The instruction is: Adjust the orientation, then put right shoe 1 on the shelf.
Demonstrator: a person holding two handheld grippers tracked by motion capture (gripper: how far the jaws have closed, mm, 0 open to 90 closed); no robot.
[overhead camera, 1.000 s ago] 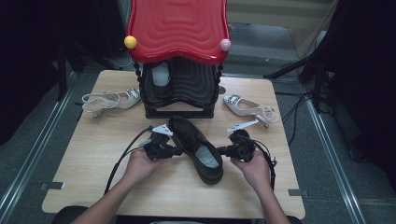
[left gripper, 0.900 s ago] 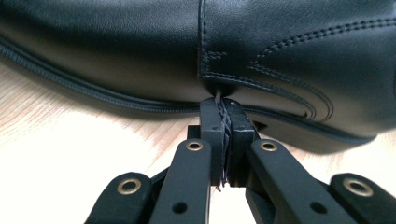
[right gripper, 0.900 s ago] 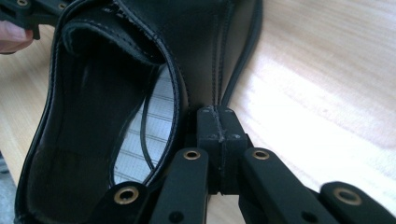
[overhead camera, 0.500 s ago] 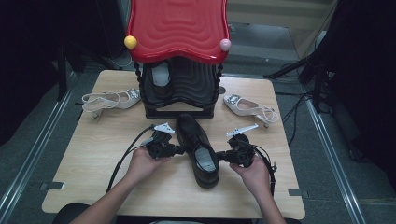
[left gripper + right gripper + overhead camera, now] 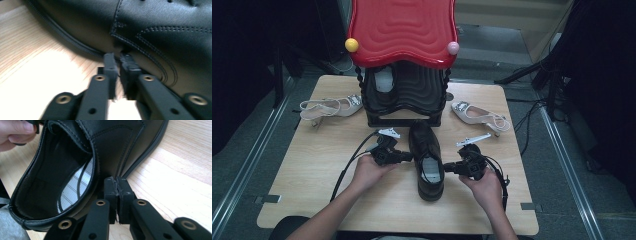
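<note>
Black leather shoe [image 5: 426, 159] sits centre of the wooden table [image 5: 312, 165], toe toward the red-topped black shoe rack [image 5: 404, 75]. Left gripper [image 5: 408, 157] at its left flank, jaws just cracked open, nothing between. Right gripper [image 5: 448, 167] at right flank, jaws closed, empty.

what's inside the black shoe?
The black shoe holds a pale striped insole with a loose dark lace lying on it. The toe end is covered by the upper, so unseen.

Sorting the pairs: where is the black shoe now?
High view: the black shoe lies mid-table before the red-topped stand, toe toward it, between the left gripper and right gripper.
</note>
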